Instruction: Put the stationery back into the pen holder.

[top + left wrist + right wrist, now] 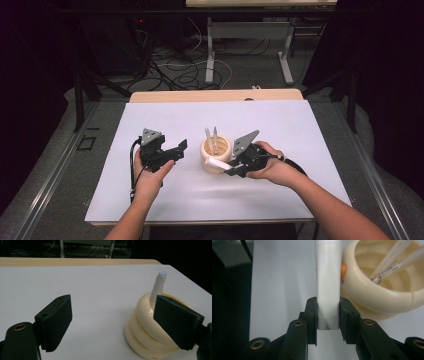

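The right claw is clenched on a pale grey plastic tube at centre frame, beside the cream ribbed ceramic holder with 2 pens. The left claw is released, idle. Judged step: placing; next, tip the tube over the rim.

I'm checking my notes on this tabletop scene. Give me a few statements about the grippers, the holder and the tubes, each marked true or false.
1. The right gripper is shut on a white tube. True.
2. The left gripper holds a tube. False: its jaws stand open, with nothing between them.
3. Two tubes stand in the cream holder. True.
4. The holder lies tipped over. False: it stands upright on the white table.
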A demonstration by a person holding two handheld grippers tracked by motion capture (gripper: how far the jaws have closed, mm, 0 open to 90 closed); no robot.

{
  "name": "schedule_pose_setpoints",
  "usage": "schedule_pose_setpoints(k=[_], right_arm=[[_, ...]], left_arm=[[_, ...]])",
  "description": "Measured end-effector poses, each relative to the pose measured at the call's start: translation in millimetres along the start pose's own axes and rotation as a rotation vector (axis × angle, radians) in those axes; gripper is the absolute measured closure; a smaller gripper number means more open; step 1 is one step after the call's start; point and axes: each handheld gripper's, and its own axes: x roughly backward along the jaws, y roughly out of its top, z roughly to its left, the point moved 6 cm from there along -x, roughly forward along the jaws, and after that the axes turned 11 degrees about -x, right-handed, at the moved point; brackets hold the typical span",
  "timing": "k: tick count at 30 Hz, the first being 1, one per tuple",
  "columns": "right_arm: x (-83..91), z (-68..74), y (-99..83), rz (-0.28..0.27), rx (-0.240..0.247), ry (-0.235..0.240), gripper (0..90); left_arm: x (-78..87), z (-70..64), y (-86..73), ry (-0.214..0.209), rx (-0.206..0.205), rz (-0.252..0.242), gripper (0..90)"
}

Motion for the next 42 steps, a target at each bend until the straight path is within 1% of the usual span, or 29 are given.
schedule_pose_setpoints(k=[2,4,6,7,9,10,11,14,15,16,18,19,20,21,22,23,24,26,27,28,29,30,31,35,37,38,40,41,42], right_arm=[[0.8,-1.0,3.4,-0.037,-0.022,0.006,70.7],[1.4,-2.4,5.8,-0.062,-0.031,-0.020,70.7],[1.7,-3.8,9.1,-0.106,-0.038,-0.045,70.7],[2.1,-3.5,10.0,-0.119,-0.050,-0.054,70.7],[3.5,-4.6,11.8,-0.149,-0.061,-0.089,70.8],[3.5,-4.0,12.7,-0.174,-0.088,-0.117,70.8],[3.6,-3.8,13.1,-0.181,-0.099,-0.128,70.8],[4.8,-4.6,13.7,-0.204,-0.151,-0.188,70.8],[5.9,-4.6,13.3,-0.198,-0.173,-0.201,70.8],[5.6,-5.2,14.2,-0.218,-0.180,-0.213,70.8],[7.1,-5.5,14.7,-0.232,-0.208,-0.231,70.8],[7.2,-5.5,15.4,-0.250,-0.215,-0.236,70.8],[7.5,-5.5,15.5,-0.254,-0.220,-0.242,70.8],[7.7,-6.2,16.0,-0.263,-0.217,-0.252,70.8],[8.3,-5.7,15.8,-0.268,-0.230,-0.259,70.8],[8.5,-5.6,15.9,-0.271,-0.233,-0.264,70.8],[8.7,-5.6,16.1,-0.273,-0.231,-0.268,70.8],[7.9,-5.4,16.7,-0.285,-0.226,-0.268,70.7],[7.3,-5.3,16.5,-0.281,-0.218,-0.271,70.8],[6.4,-5.2,16.9,-0.289,-0.211,-0.272,70.8],[6.0,-5.0,16.3,-0.282,-0.210,-0.274,70.8],[5.4,-4.8,16.4,-0.283,-0.206,-0.272,70.7],[5.8,-4.2,15.8,-0.270,-0.203,-0.271,70.8],[4.9,-3.8,17.5,-0.297,-0.190,-0.275,70.8],[5.5,-3.3,17.9,-0.301,-0.191,-0.274,70.8],[6.0,-3.2,18.2,-0.304,-0.189,-0.277,70.8],[6.2,-2.8,18.5,-0.308,-0.188,-0.270,70.8],[6.2,-2.5,18.6,-0.308,-0.187,-0.269,70.7],[6.3,-2.5,18.8,-0.312,-0.183,-0.270,70.8]], left_arm=[[0.1,-0.7,0.9,-0.005,0.000,-0.001,15.5],[0.4,-1.1,1.5,-0.008,-0.004,-0.001,15.8],[0.9,-1.9,2.2,-0.012,-0.002,0.000,16.1],[1.5,-2.4,3.0,-0.012,-0.006,-0.003,16.4],[2.4,-3.4,4.5,-0.013,-0.012,-0.010,18.1],[3.0,-4.3,4.9,-0.016,-0.009,-0.008,18.8],[3.6,-5.4,5.8,-0.020,-0.015,-0.006,19.7],[5.3,-9.4,8.6,-0.032,-0.023,-0.001,21.8],[5.6,-10.5,9.7,-0.039,-0.031,-0.004,22.3],[6.0,-12.2,11.1,-0.047,-0.037,-0.008,23.7],[6.9,-16.2,14.5,-0.066,-0.040,-0.018,25.0],[7.3,-17.3,15.5,-0.074,-0.044,-0.017,25.8],[7.6,-19.3,17.0,-0.086,-0.042,-0.018,26.7],[7.9,-21.8,19.0,-0.101,-0.036,-0.019,27.0],[8.4,-23.1,20.1,-0.111,-0.033,-0.014,27.5],[8.3,-25.8,22.1,-0.130,-0.014,-0.018,27.6],[9.4,-27.7,23.9,-0.151,-0.006,-0.007,27.7],[10.0,-31.2,28.6,-0.178,0.007,0.008,27.7],[10.5,-32.6,30.7,-0.192,0.021,0.013,27.8],[10.7,-34.0,32.6,-0.210,0.032,0.019,29.1],[10.9,-35.0,33.9,-0.222,0.039,0.023,30.5],[10.7,-36.8,35.7,-0.241,0.052,0.023,31.1],[9.7,-39.1,37.8,-0.267,0.071,0.023,31.8],[5.1,-47.0,41.9,-0.348,0.131,0.043,33.5],[2.8,-50.7,43.0,-0.377,0.145,0.064,34.7],[1.7,-53.1,43.7,-0.391,0.159,0.067,35.6],[-2.9,-58.4,45.7,-0.408,0.173,0.075,35.7],[-4.3,-59.5,46.0,-0.414,0.170,0.085,35.8],[-6.9,-62.1,46.5,-0.428,0.177,0.100,35.7]])
